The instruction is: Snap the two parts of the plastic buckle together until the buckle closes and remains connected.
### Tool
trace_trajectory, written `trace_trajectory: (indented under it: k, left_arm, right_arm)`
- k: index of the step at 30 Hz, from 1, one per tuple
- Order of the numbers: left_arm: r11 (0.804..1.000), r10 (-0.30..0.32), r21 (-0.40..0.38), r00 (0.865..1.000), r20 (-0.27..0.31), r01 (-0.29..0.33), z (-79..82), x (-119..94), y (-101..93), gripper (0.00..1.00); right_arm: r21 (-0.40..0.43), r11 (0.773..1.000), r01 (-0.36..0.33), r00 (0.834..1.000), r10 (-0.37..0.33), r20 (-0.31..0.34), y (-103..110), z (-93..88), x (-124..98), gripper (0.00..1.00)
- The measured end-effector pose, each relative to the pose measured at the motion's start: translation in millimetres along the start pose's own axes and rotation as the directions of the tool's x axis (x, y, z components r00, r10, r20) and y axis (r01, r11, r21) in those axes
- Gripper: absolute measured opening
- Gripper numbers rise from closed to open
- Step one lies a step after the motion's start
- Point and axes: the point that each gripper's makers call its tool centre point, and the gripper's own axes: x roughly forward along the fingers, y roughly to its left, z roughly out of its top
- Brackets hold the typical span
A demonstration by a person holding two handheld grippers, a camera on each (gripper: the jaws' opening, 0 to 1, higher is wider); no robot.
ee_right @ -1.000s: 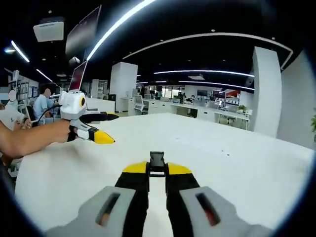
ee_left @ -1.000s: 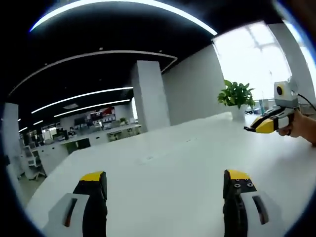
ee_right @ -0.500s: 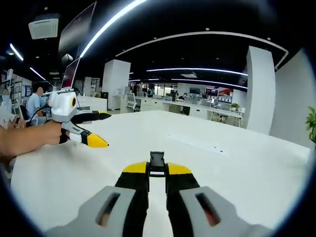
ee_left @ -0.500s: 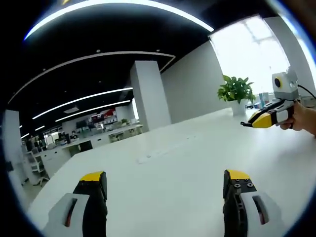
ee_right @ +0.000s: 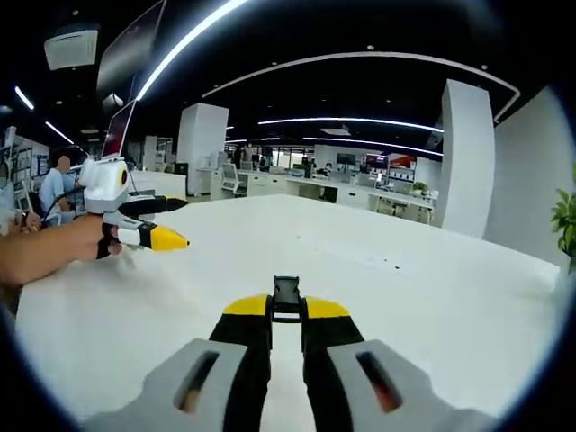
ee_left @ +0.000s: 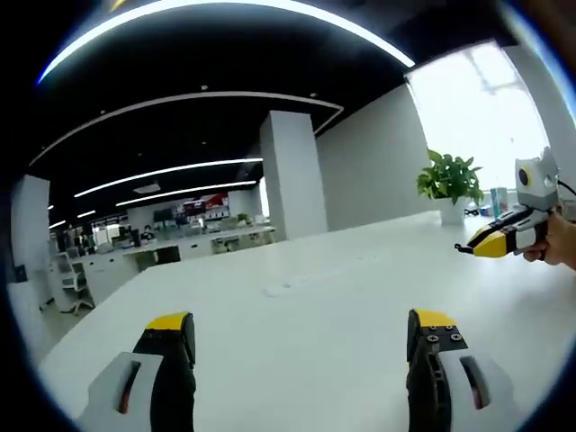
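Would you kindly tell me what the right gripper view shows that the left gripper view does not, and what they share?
Only the right gripper view shows a black buckle part clamped between the right gripper tips, and the open left gripper in a hand. Only the left gripper view shows a potted plant and its own wide-apart jaws holding nothing. Both share the white table and the office behind.

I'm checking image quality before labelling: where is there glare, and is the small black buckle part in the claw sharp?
Left gripper view: the bright window is blown out, washing the green potted plant beside it. Right gripper view: the small black plastic buckle part pinched in the right claw is sharp; the white table bends with fisheye distortion.
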Motion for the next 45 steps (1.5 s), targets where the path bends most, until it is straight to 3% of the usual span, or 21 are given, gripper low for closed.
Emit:
trace_trajectory:
  k: [8, 18, 23, 27, 38, 45]
  left_arm:
    - [0.998, -0.029, 0.048, 0.999, -0.032, 0.03, -6.0, 3, -18.0, 1.0]
    - [0.999, -0.022, 0.047, 0.999, -0.03, 0.024, -7.2, 4, -15.5, 1.0]
    - [0.999, -0.025, -0.025, 0.999, -0.027, 0.024, -9.4, 7, -3.6, 1.0]
    - [1.0, -0.011, -0.024, 1.0, -0.025, 0.01, -9.0, 6, 0.7, 1.0]
    - [1.0, -0.012, -0.029, 1.0, -0.02, 0.011, -5.3, -1, -9.7, 1.0]
    - [0.999, -0.017, -0.033, 1.0, -0.001, 0.017, 3.7, -6, -20.5, 1.0]
  right_arm:
    - [0.002, 1.0, -0.007, 1.0, 0.007, -0.006, 6, 4.3, -1, 0.09]
    - [0.012, 1.0, 0.003, 1.0, -0.002, -0.013, 1, 10.0, 13, 0.09]
    - [0.003, 1.0, 0.005, 1.0, -0.005, -0.031, -3, 9.8, 34, 0.09]
    - [-0.012, 1.0, 0.014, 0.998, -0.015, -0.058, -6, 2.4, 49, 0.09]
    - [0.024, 1.0, 0.014, 0.999, -0.012, -0.045, -18, 16.0, 89, 0.09]
    - [0.016, 1.0, 0.015, 0.998, -0.014, -0.059, -26, 11.9, 104, 0.09]
